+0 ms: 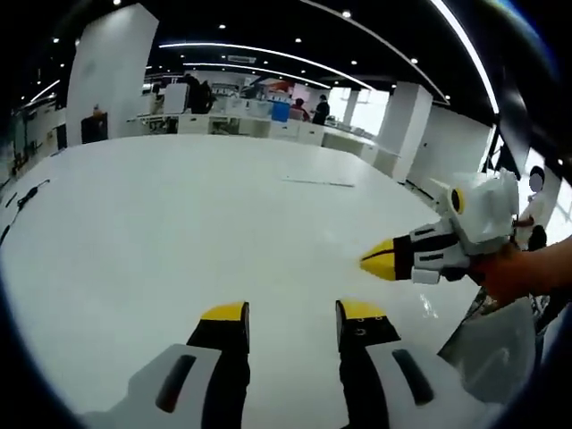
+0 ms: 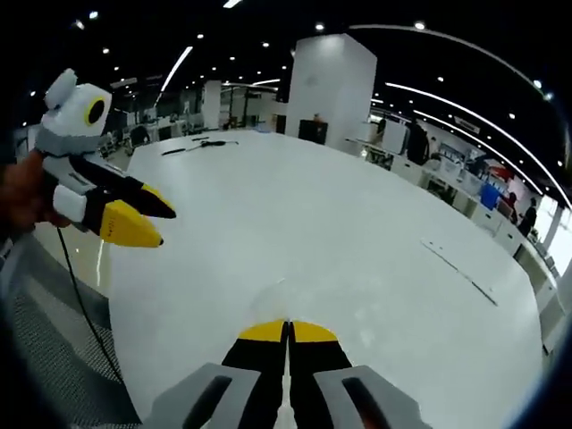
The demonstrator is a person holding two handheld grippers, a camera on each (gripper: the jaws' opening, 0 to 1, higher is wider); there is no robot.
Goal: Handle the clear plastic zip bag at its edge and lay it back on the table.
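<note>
Right gripper view has the right gripper [image 2: 288, 329] with its jaws pressed together on the near edge of the clear zip bag [image 2: 279, 299], faintly visible against the white table [image 2: 357, 232]. The left gripper [image 1: 292, 313] hangs with jaws apart, holding nothing. I'd judge the bag pinched, with the laying down left to do.

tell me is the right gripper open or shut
Shut. In the right gripper view the right gripper's yellow tips meet with no gap, and in the left gripper view its tips come to one point.
</note>
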